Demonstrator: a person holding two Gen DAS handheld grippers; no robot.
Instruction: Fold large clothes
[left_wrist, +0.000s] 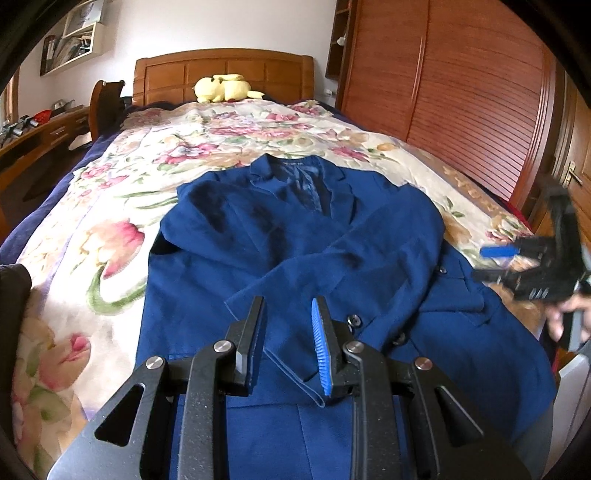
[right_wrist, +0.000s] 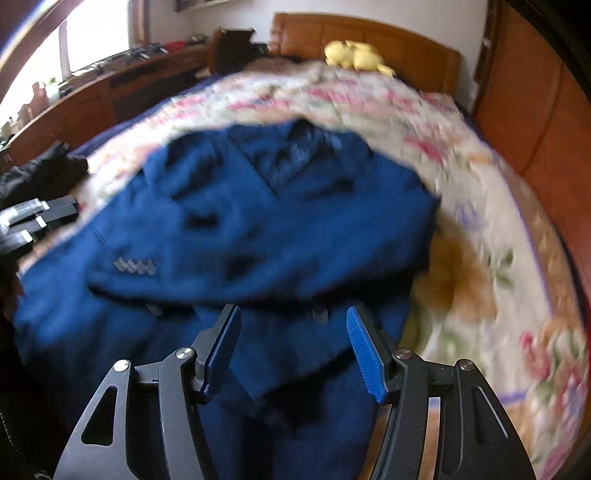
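Observation:
A dark blue suit jacket (left_wrist: 295, 236) lies face up on the floral bedspread (left_wrist: 122, 177), collar toward the headboard, both sleeves folded across its front. My left gripper (left_wrist: 288, 306) is open and empty above the sleeve cuff near the jacket's lower middle. My right gripper (left_wrist: 491, 262) shows blurred at the right edge beside the jacket, held by a hand. In the right wrist view the jacket (right_wrist: 258, 229) is blurred; the right gripper (right_wrist: 291, 314) is open and empty above its lower part. The left gripper (right_wrist: 40, 214) shows at the far left.
A yellow plush toy (left_wrist: 221, 88) sits by the wooden headboard (left_wrist: 225, 70). A wooden wardrobe (left_wrist: 461, 85) stands along the bed's right side. A desk with clutter (left_wrist: 33, 129) runs along the left. A dark garment (right_wrist: 40, 173) lies at the bed's left edge.

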